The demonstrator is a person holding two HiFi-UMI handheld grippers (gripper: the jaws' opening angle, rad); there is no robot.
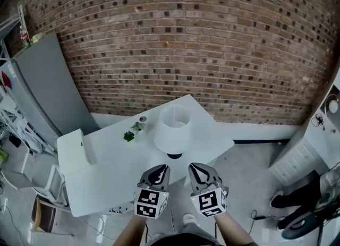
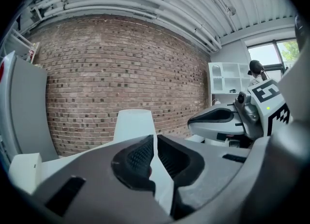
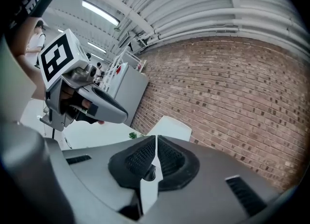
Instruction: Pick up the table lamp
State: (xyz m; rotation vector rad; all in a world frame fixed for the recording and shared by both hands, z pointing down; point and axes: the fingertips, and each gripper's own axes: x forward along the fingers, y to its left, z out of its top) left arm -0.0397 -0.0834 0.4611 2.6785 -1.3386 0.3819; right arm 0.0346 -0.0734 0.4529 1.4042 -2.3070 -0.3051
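A table lamp with a white cone shade (image 1: 173, 128) stands upright on the white table (image 1: 212, 133), its dark base just showing under the shade. The shade also rises ahead in the left gripper view (image 2: 134, 125) and in the right gripper view (image 3: 169, 128). My left gripper (image 1: 162, 168) hovers at the table's near edge, just short of the lamp, jaws shut on nothing. My right gripper (image 1: 193, 167) is beside it, also shut and empty. Each gripper shows in the other's view, the right gripper (image 2: 218, 121) and the left gripper (image 3: 92, 102).
A small green plant in a glass vase (image 1: 133, 132) lies left of the lamp. A white box (image 1: 77, 149) sits at the table's left end. A grey cabinet (image 1: 45, 85) stands at the left, a brick wall (image 1: 202, 43) behind, and white furniture (image 1: 313, 154) at the right.
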